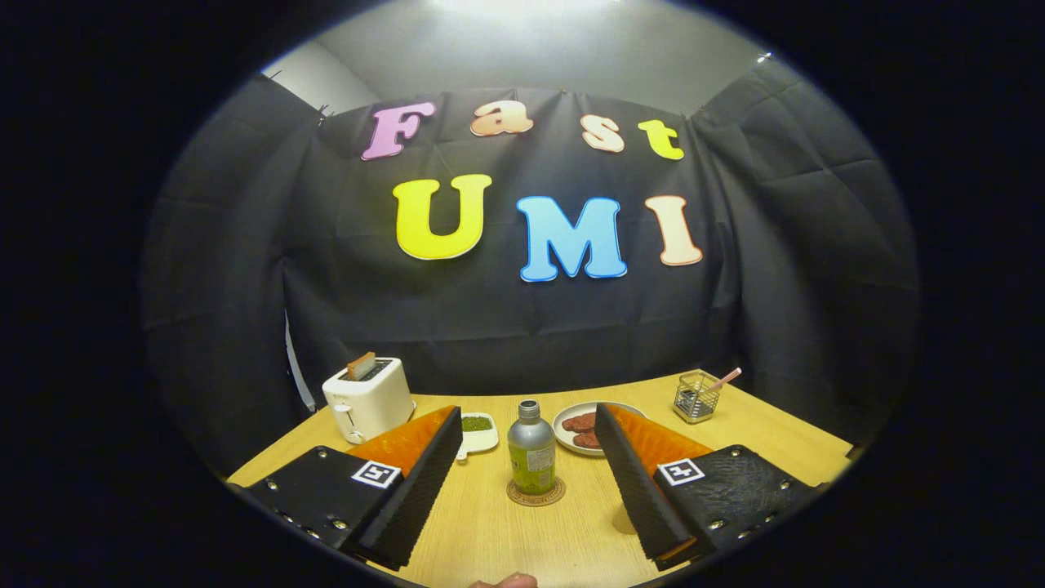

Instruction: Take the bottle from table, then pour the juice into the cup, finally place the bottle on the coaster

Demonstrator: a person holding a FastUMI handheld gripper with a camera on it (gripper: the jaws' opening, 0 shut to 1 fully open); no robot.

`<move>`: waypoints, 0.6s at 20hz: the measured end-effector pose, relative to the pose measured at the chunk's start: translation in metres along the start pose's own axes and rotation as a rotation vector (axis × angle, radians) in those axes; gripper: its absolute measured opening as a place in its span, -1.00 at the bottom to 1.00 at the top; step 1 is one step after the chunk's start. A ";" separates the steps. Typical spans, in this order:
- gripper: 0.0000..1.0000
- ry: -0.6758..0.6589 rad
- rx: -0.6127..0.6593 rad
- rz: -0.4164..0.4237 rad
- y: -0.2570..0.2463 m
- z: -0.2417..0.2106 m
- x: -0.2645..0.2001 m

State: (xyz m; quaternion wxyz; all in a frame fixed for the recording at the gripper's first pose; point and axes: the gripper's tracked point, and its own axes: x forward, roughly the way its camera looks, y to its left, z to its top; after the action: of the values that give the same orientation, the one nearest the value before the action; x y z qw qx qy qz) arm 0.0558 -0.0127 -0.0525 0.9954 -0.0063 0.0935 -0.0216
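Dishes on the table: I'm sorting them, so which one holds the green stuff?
The small white dish by the toaster, beyond the open gripper. The round plate past the bottle holds brown pieces instead.

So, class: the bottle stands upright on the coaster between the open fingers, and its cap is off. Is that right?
Not quite. In the gripper view the bottle stands upright on the coaster between the open gripper's fingers, but its cap is on.

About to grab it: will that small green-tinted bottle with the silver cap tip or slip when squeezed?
The small green-tinted bottle with the silver cap is tall and narrow, so probably tippy. Its smooth rounded body may slip; the open fingers have ribbed pads, which should help. It stands on a round woven coaster.
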 end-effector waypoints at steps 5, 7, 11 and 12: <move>0.97 -0.060 -0.009 0.032 0.012 0.026 -0.030; 0.97 -0.086 0.004 0.052 0.017 0.035 -0.036; 0.98 -0.099 -0.022 0.053 0.019 0.041 -0.043; 0.98 -0.101 -0.025 0.055 0.021 0.041 -0.042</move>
State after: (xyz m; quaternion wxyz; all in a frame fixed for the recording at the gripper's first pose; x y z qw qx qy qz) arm 0.0229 0.0100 -0.0042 0.9989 -0.0171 0.0437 0.0073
